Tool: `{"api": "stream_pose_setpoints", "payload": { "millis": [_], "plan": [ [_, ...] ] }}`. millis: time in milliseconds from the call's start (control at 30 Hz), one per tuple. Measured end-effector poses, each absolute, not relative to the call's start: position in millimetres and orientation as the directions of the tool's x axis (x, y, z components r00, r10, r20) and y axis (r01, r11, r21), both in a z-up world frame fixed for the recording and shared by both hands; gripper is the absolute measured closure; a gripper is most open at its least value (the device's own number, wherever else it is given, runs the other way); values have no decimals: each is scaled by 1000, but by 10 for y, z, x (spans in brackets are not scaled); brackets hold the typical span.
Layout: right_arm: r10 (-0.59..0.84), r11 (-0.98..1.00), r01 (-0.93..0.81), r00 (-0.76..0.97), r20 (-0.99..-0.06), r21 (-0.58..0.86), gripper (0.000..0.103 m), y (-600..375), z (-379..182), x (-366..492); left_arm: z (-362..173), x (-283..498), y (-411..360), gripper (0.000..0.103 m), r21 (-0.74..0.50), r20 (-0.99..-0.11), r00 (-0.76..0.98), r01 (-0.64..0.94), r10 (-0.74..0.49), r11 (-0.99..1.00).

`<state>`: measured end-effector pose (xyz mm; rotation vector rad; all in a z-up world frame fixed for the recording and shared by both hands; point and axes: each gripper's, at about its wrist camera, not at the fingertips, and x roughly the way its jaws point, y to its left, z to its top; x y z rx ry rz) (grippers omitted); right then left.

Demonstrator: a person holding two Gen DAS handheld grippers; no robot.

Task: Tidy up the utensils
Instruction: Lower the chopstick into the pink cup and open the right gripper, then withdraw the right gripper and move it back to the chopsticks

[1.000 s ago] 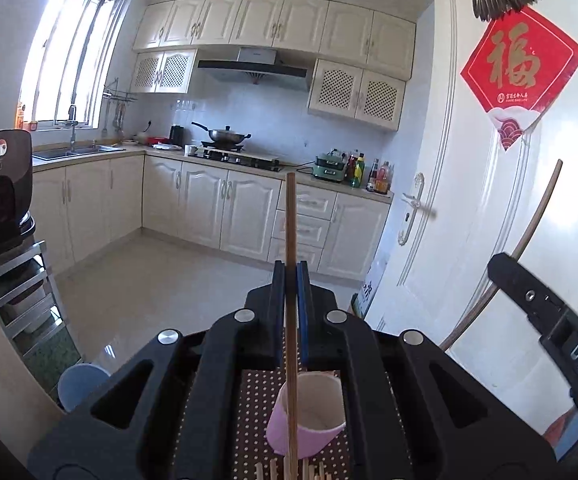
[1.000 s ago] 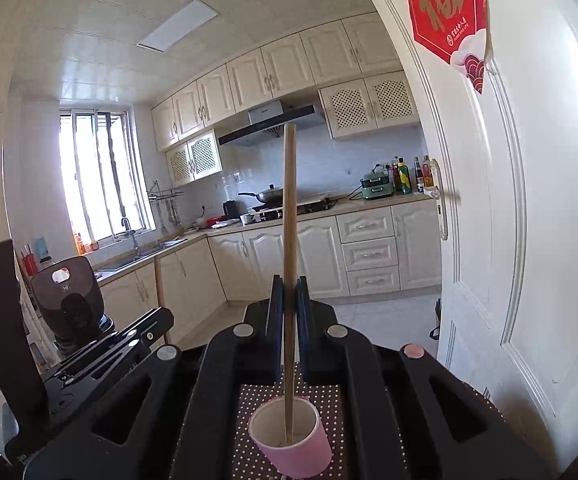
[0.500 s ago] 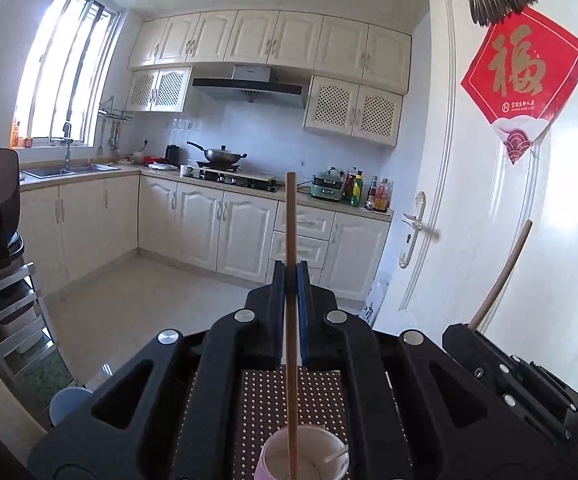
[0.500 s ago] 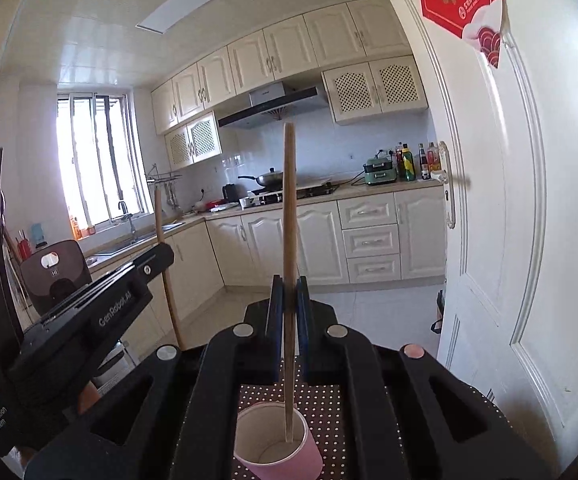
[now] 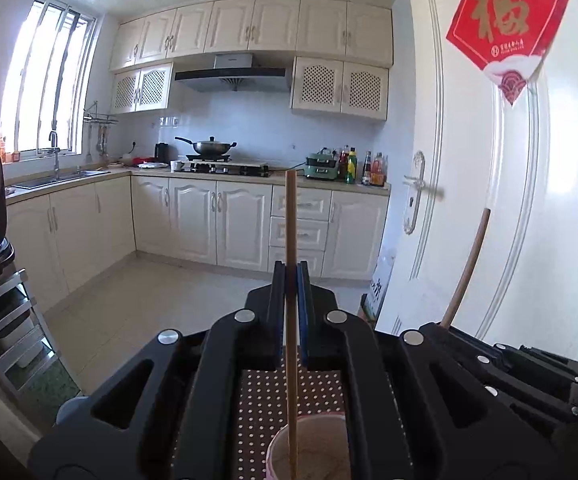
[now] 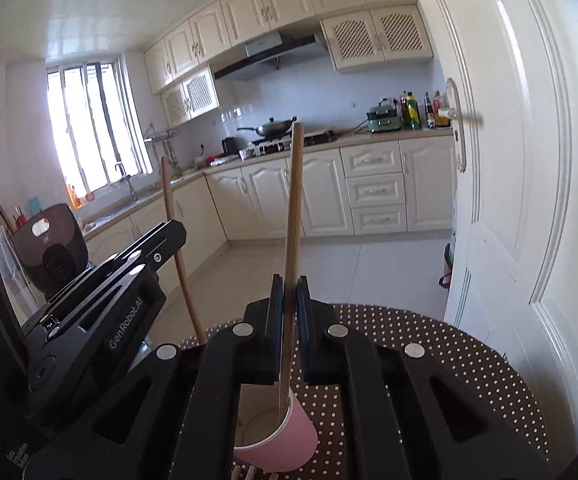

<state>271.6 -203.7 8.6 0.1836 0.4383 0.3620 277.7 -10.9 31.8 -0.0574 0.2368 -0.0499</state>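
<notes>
I had each gripper's fingers clamped on 1 chopstick: the left gripper (image 5: 291,280) held the left chopstick (image 5: 291,240), the right gripper (image 6: 289,292) the right chopstick (image 6: 292,208). Both tips dipped into the pink cup (image 6: 281,436) on the dotted counter (image 6: 469,364); release was left, and more sticks seemingly lay beside the cup.

Cream L-shaped kitchen cabinets (image 5: 205,220), range hood (image 5: 231,76) over hob, bright window (image 5: 45,76) left, pale tiled floor (image 5: 137,300), white door (image 5: 489,208) right

A red door hanging (image 5: 503,28) showed a gold "福"; the left gripper (image 6: 101,320) body read "GenRobot.AI"
</notes>
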Motion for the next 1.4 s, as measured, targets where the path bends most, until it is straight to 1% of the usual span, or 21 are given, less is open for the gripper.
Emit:
{"api": "stream_pose_setpoints", "payload": {
  "millis": [67,133,233,367,433,500,567,700,933,1300,1400],
  "plan": [
    [383,920,-307,834,-397,243,97,-2009,48,2712,234,2806,-85,97,-53,-268,960,65,-77,996],
    [389,919,-314,823,-413,241,97,-1983,19,2709,149,2826,-43,96,-50,-296,953,55,-67,997],
    [392,919,-326,814,-428,223,95,-1923,10,2681,25,2867,30,95,-76,-350,933,59,-82,995],
    [401,916,-343,804,-439,208,93,-1903,2,2642,-31,2845,66,94,-83,-367,925,71,-97,994],
    [399,917,-343,802,-444,203,87,-1911,-5,2620,-43,2846,60,94,-70,-389,915,85,-105,994],
    [388,922,-338,806,-447,191,74,-1932,-3,2564,-43,2810,62,94,-71,-395,912,90,-111,993],
    [383,924,-335,810,-443,187,69,-1953,-4,2519,-36,2777,81,94,-82,-404,906,100,-125,992],
    [375,927,-328,815,-441,183,64,-2003,11,2416,-50,2707,111,94,-103,-437,884,132,-165,986],
    [357,934,-308,817,-453,181,59,-2052,-11,2283,-111,2535,132,94,-70,-460,876,126,-144,990],
    [335,942,-287,809,-482,173,51,-2062,-65,2046,-210,2231,298,94,-79,-511,850,101,-128,992],
    [329,944,-282,806,-492,169,49,-2063,-82,1990,-243,2153,307,94,-79,-536,832,121,-144,990]
  ]
}}
